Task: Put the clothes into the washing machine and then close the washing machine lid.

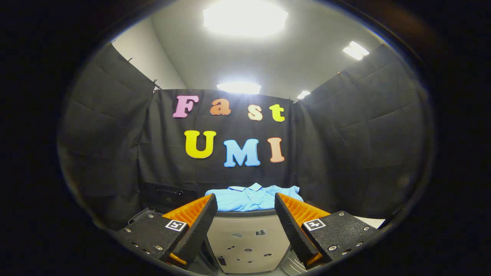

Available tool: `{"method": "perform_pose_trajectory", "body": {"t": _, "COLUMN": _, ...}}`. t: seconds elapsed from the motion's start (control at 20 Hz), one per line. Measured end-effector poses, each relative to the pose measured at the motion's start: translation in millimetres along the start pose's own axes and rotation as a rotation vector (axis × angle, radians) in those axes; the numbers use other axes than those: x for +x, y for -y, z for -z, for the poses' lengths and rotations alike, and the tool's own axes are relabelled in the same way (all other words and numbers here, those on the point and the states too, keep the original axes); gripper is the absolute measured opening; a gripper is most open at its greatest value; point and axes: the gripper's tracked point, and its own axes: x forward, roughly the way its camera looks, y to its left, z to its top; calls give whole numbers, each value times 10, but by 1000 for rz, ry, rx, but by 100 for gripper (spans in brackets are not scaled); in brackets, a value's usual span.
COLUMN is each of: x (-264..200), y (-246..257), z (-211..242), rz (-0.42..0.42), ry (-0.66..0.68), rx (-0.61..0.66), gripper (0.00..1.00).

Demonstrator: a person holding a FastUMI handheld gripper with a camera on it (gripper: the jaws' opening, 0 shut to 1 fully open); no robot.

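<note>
Hand-held gripper (246, 209) is spread wide, its two fingers apart and pressing on nothing, with a broad gap between them. Through that gap, just ahead and below, sits the washer (247, 239), a light grey box whose front panel carries a few small dark marks too small to make out. Its dark top edge runs across between the fingertips. A blue shirt (251, 198) with a collar lies flat on top of the washer, beyond the fingers and centred between them, its sleeves reaching out toward either finger. Whether the lid is up or down cannot be told. A dark case (165, 195) stands left of the washer against the wall (345, 153). Ceiling lights (245, 17) glare overhead.
</note>
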Motion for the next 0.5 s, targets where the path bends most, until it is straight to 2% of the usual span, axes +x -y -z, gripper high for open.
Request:
{"method": "perform_pose_trajectory", "body": {"t": 0.25, "x": 222, "y": -39, "z": -164, "rz": 1, "ry": 11, "rx": -16, "gripper": 95}}
{"method": "perform_pose_trajectory", "body": {"t": 0.5, "x": 720, "y": -81, "z": -259, "rz": -26, "ry": 19, "rx": 9, "gripper": 95}}
